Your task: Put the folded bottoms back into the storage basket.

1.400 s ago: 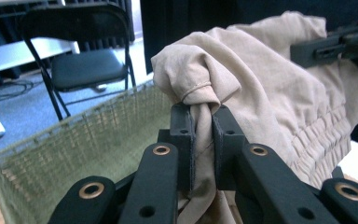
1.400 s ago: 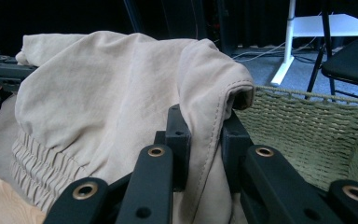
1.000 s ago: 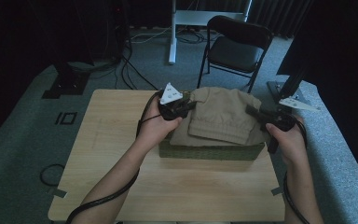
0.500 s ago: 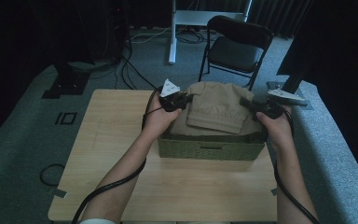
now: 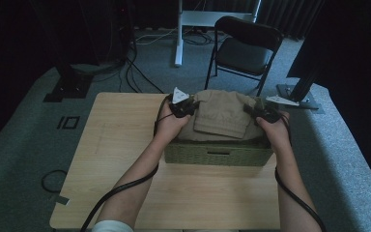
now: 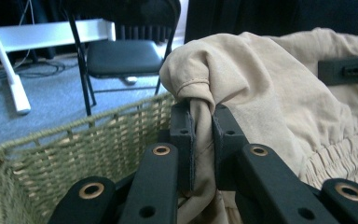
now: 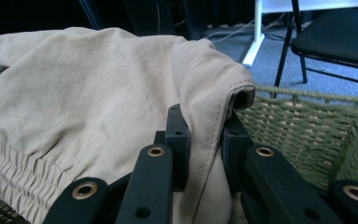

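A folded beige garment (image 5: 222, 118) with an elastic waistband sits in the woven green basket (image 5: 217, 154), its top bulging above the basket's rim. The basket rests on the wooden table (image 5: 125, 145), toward the table's far right part. The left gripper (image 5: 183, 107) is at the basket's left end, its jaws clamped on a bunched fold of the garment (image 6: 203, 116), just inside the wicker wall (image 6: 74, 144). The right gripper (image 5: 263, 113) is at the basket's right end, its jaws likewise pinching a hemmed edge of the cloth (image 7: 209, 126) above the basket's interior (image 7: 307, 135). Each hand grasps its gripper beside the basket, with forearms stretched across the table. Beyond the basket, on the carpet, stands a black folding chair (image 5: 244, 50).
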The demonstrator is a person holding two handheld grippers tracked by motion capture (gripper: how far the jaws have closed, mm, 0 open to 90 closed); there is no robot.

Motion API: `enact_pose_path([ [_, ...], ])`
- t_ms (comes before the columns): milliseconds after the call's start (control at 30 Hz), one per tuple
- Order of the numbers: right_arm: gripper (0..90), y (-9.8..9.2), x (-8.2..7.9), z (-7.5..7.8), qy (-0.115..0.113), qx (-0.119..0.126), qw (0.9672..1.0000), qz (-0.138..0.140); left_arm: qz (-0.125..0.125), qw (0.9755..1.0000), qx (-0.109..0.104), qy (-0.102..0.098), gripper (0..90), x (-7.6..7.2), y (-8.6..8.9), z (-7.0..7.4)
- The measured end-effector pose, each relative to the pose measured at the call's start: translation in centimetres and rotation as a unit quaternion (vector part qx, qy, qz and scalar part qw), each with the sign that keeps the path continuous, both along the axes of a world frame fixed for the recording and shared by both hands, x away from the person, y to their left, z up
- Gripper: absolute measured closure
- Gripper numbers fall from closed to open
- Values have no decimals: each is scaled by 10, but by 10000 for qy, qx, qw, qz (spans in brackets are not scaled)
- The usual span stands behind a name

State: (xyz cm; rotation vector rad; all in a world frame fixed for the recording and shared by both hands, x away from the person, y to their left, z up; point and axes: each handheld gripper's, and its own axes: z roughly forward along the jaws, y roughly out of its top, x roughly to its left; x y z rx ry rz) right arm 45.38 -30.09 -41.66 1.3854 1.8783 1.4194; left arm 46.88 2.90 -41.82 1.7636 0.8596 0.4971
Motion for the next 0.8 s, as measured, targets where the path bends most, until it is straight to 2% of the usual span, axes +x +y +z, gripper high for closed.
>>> enact_pose_path([
  [100, 781, 0, 4, -7, 52, -60, 10000, -45, 7, 10000, -4, 59, 828, 2, -2, -6],
  [300, 780, 2, 15, -33, 296, -307, 9990, -157, 69, 9992, 138, 377, 828, 11, -6, -30],
  [400, 779, 4, 19, -43, 397, -317, 9986, -176, 133, 9986, 133, 499, 828, 15, -6, -39],
  [500, 779, 5, 23, -52, 509, -359, 9979, -179, 173, 9976, 229, 627, 827, 19, -6, -47],
  [600, 778, 7, 27, -60, 647, -451, 9967, -211, 184, 9964, 321, 760, 826, 23, -7, -55],
  [800, 774, 11, 35, -70, 942, -560, 9936, -280, 246, 9947, 502, 860, 822, 29, -11, -65],
])
